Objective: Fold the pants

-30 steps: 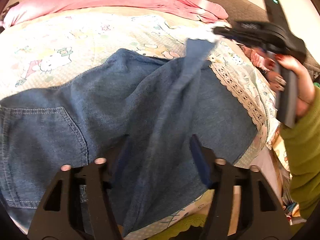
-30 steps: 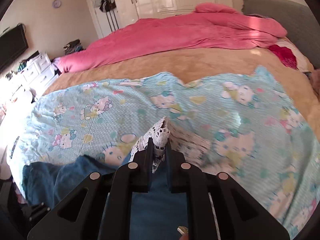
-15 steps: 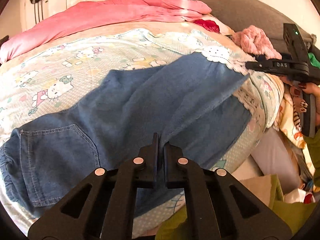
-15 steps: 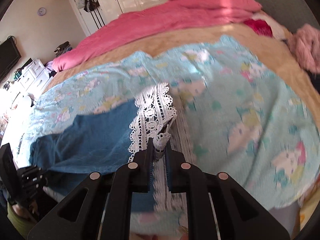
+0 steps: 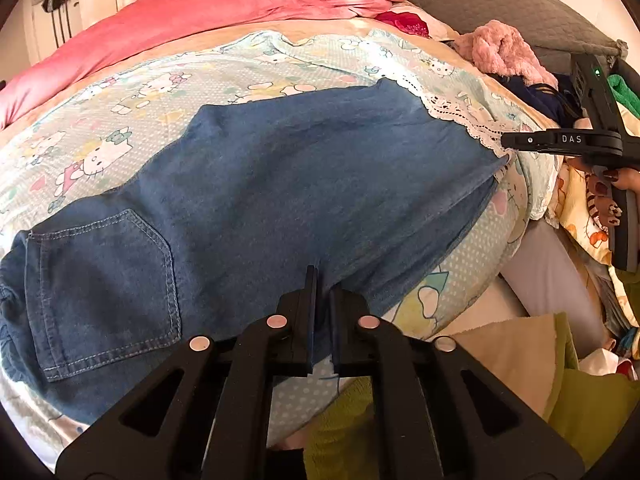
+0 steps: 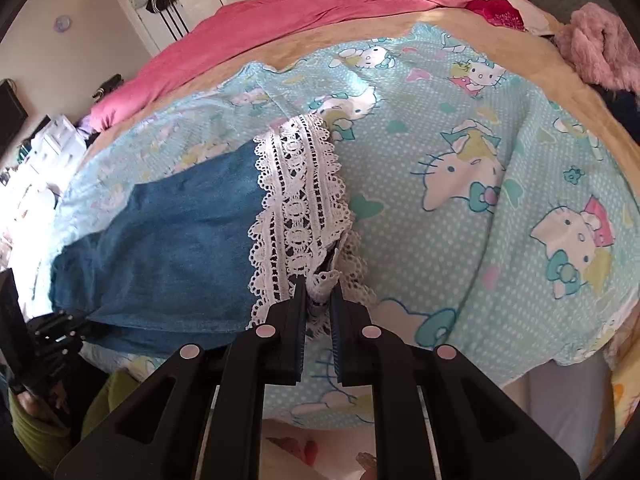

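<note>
Operator: State the position of the pants.

Technician: The pants lie spread flat on the blanket, a pale blue one with a cartoon-cat print, which covers the bed. One leg is laid over the other. The back pocket faces up at the waist end, on the left of the left wrist view. The lace hem sits at the opposite end, near the bed edge.

Operator: Condition of the left gripper?

Technician: The left gripper is nearly closed, with its fingers pinching the near edge of the denim at mid-leg. A narrow slit remains between them, filled by fabric.

Operator: And the right gripper?

Technician: The right gripper is likewise drawn almost together, clamping a bunch of the white lace hem at its tips. In the left wrist view it appears from the side, tips at the lace corner.

Operator: Surroundings?

Technician: A pink duvet lies across the far side of the bed. A pink fluffy garment rests at the right.
</note>
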Motion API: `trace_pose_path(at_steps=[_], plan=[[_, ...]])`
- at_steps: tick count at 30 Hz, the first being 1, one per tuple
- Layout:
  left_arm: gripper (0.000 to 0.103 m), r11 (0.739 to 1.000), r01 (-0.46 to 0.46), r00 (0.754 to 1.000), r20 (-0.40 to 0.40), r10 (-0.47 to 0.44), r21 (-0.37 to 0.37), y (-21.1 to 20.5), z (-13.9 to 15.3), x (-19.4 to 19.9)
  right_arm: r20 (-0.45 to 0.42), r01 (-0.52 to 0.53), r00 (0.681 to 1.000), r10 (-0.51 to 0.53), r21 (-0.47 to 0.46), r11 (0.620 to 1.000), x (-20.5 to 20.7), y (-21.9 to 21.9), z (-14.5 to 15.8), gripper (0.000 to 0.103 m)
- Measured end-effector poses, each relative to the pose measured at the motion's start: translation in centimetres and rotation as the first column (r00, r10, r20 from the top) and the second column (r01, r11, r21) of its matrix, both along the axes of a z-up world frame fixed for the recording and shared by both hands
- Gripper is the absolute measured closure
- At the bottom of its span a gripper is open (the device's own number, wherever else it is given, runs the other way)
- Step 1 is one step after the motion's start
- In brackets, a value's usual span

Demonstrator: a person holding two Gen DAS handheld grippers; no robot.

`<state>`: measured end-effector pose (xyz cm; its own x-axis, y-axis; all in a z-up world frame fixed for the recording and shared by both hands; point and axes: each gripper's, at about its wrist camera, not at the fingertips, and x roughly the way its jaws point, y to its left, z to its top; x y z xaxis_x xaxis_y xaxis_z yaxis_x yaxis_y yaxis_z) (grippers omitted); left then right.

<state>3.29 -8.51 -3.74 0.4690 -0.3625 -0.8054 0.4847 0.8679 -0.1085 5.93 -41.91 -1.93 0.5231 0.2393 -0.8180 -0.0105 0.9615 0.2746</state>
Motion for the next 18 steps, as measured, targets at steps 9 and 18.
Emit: trace_pose_path(at_steps=[9,18], plan=[[0.099,1.000,0.015,0.999,-0.038,-0.014,0.023,-0.5,-1.4,0.2,0.116,-0.003,0.993,0.026,-0.194,0.981,-1.4,1.0,2.0,0.071],[0.099,1.000,0.009,1.000,-0.027,-0.008,0.014,-0.3,-1.0,0.1,0.095,-0.538,0.761,0.642,-0.459,0.707,-5.2,13.3,0.7,0.069]])
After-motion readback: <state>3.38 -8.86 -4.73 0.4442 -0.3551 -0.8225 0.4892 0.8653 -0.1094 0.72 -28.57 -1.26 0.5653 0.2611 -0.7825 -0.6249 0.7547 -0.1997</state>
